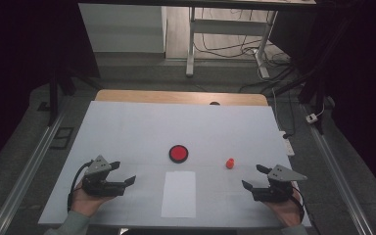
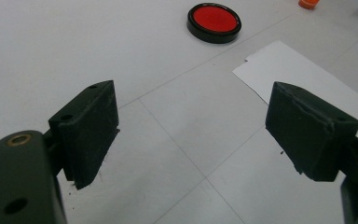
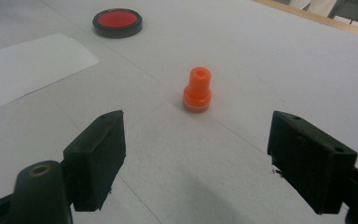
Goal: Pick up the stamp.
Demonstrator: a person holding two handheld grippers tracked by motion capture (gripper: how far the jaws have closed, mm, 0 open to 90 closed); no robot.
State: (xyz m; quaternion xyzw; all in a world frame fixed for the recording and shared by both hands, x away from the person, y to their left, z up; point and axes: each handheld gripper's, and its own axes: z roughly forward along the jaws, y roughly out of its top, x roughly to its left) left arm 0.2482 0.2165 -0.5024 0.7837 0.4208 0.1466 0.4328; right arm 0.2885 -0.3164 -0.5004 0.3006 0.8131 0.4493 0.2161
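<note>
Black fingers [image 3: 98, 158] of the right gripper [image 3: 193, 161] stand wide apart with nothing between them, low over the white worktop [image 3: 279, 60]. Just ahead of their gap, an orange stamp-like peg [image 3: 197, 89] stands upright on the worktop, apart from both fingers. Farther off to the left lies a white sheet of paper [image 3: 28, 70], and beyond it a round red pad in a black rim [image 3: 117, 22].

On the left gripper [image 2: 191, 133] the fingers [image 2: 88, 130] are likewise spread wide and hold nothing. One corner of the paper [image 2: 298, 74] reaches toward its right finger, and the red pad [image 2: 214, 22] sits well ahead.

From the high view, the left gripper [image 1: 125, 172] and right gripper [image 1: 252, 176] flank the paper [image 1: 178, 194], each held in a hand [image 1: 85, 200]. The peg [image 1: 230, 163] stands near the right gripper, and the pad [image 1: 178, 153] lies beyond the paper's far edge.
</note>
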